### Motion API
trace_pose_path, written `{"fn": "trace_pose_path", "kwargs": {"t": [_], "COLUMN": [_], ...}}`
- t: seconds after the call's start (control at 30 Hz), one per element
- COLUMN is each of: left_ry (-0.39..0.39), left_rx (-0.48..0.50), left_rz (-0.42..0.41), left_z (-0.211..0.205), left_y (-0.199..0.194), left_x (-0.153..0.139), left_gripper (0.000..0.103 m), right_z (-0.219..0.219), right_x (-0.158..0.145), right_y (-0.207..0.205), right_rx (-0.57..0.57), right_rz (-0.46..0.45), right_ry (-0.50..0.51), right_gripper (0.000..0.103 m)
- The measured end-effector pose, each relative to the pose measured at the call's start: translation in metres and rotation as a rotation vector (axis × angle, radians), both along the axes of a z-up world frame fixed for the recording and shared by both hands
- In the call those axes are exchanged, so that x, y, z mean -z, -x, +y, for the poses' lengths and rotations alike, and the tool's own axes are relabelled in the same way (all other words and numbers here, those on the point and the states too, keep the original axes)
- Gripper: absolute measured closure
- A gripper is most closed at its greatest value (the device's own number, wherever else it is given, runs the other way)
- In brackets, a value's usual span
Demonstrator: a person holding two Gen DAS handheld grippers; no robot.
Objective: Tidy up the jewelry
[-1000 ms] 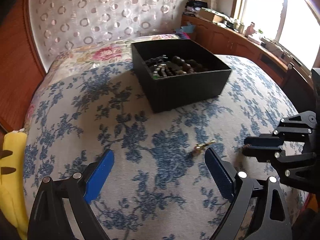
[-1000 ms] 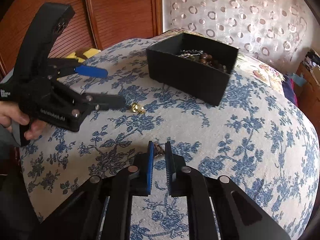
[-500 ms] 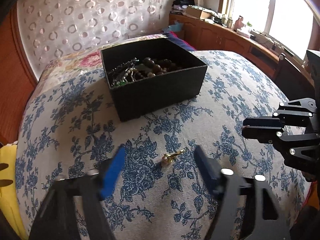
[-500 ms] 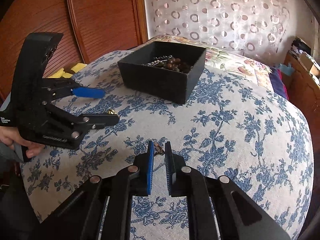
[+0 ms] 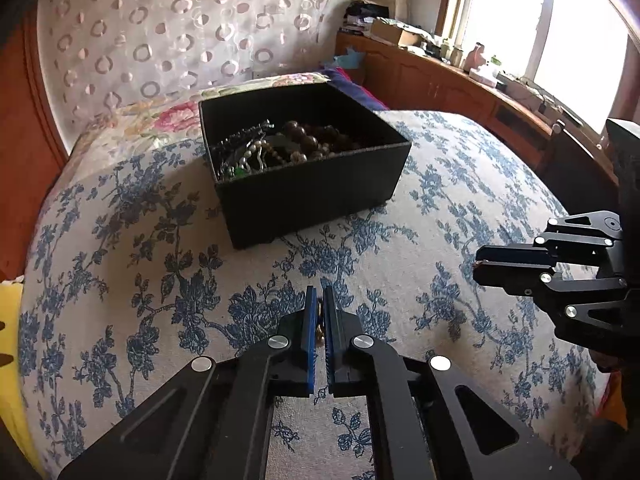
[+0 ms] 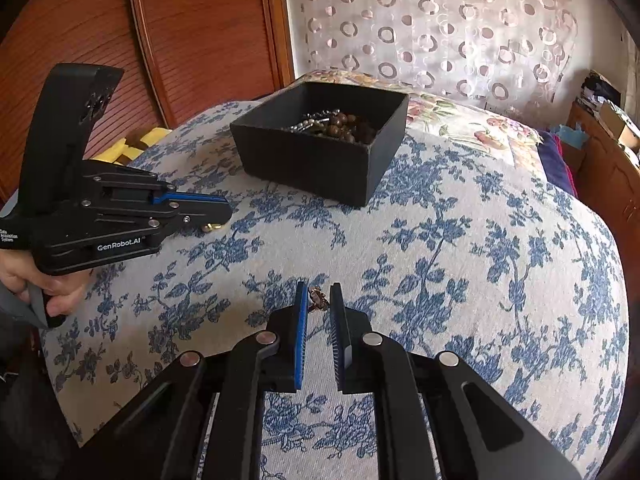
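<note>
Now both pieces gripped, box next.
My left gripper [image 5: 319,312] pinches the gold earring [image 5: 319,322]; my right gripper [image 6: 319,300] narrowly holds a small brown trinket [image 6: 317,298], just off the bedspread [image 6: 480,260]. Probably next: carry each to the black box [image 5: 312,196] at 12 o'clock, then release.

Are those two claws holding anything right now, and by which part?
The left claw pinches a small gold trinket; the right claw grips a small brownish trinket. Which part cannot be told.
</note>
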State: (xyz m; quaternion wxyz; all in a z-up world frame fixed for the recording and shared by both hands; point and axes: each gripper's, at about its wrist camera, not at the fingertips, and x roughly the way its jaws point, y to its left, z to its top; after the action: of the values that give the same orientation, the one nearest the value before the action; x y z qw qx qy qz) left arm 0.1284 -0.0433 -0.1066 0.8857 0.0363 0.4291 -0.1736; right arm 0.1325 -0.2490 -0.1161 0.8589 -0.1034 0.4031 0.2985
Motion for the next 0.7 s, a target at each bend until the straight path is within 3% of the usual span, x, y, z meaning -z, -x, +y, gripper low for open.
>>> {"fn": "trace_pose_path", "kwargs": {"t": [0.7], "left_ry": [0.039], "left_rx": [-0.04], "left_rz": [-0.127], "left_z": [0.01], "left_y": [-0.028], "left_x": [-0.051], "left_gripper": [0.101], "right_z": [0.019], "right_x": [-0.064], "right_y": [-0.058], "right_rx": [-0.006], "right_rz": [-0.123], "right_ry": [-0.091], "right_gripper": [0.091]}}
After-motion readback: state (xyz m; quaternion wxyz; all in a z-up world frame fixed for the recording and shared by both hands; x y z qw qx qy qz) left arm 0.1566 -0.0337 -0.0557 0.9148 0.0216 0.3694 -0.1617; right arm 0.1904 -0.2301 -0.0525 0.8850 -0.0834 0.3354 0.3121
